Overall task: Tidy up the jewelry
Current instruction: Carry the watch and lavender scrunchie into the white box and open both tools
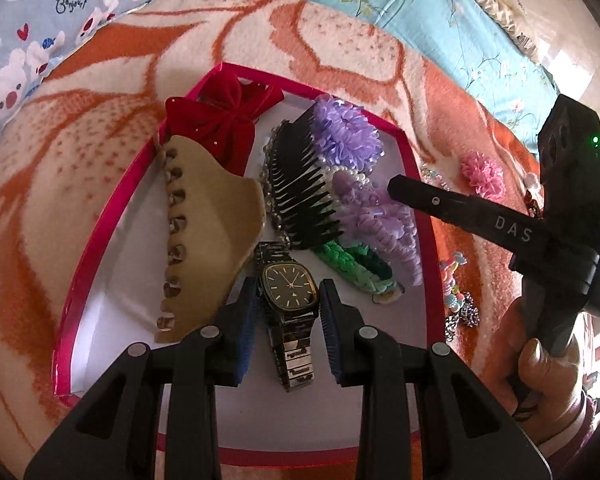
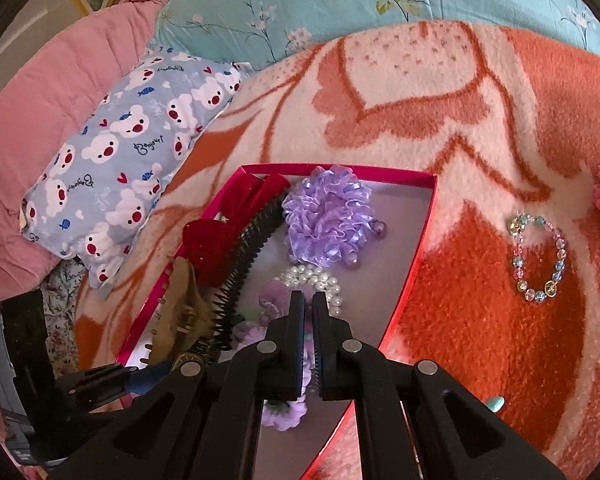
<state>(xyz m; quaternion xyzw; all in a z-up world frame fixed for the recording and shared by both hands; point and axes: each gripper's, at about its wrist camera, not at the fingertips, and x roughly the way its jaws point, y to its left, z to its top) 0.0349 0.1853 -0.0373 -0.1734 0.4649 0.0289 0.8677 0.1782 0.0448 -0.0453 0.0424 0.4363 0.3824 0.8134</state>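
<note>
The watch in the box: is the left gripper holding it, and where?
No. The left gripper is open, one finger on each side of the watch face, not touching. The watch lies in the box.

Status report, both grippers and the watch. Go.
Left gripper open, straddling watch in pink box. Right gripper nearly shut, apparently empty, over purple flower piece. Beaded bracelet outside box.

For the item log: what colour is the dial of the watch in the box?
Black, with gold hands and markers: the watch, seen best in the left wrist view, between the left gripper fingers.
</note>
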